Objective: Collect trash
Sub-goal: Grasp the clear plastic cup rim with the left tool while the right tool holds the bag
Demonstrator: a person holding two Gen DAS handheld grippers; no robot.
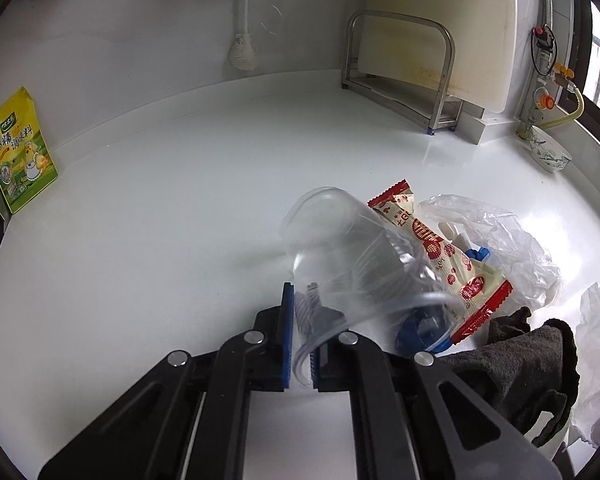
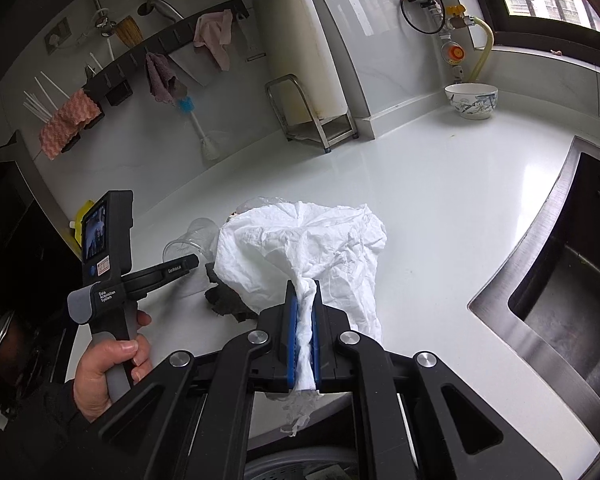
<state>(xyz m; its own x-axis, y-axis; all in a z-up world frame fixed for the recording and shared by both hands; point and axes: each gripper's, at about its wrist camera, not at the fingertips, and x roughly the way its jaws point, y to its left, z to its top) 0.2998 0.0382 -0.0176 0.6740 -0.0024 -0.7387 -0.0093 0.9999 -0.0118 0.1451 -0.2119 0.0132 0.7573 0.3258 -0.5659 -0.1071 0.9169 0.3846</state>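
The left gripper point(image 1: 300, 320) fingers pinch the rim of a light, crushable clear plastic cup point(image 1: 340, 248) above the bench point(image 1: 160, 220), while the right gripper point(image 2: 304, 312) clamps a soft crumpled tissue point(image 2: 300, 240).

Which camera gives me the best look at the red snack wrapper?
The left wrist view. The red snack wrapper lies there in plain sight on the counter, partly behind the clear plastic cup held by the left gripper. In the right wrist view the white tissue hides it.
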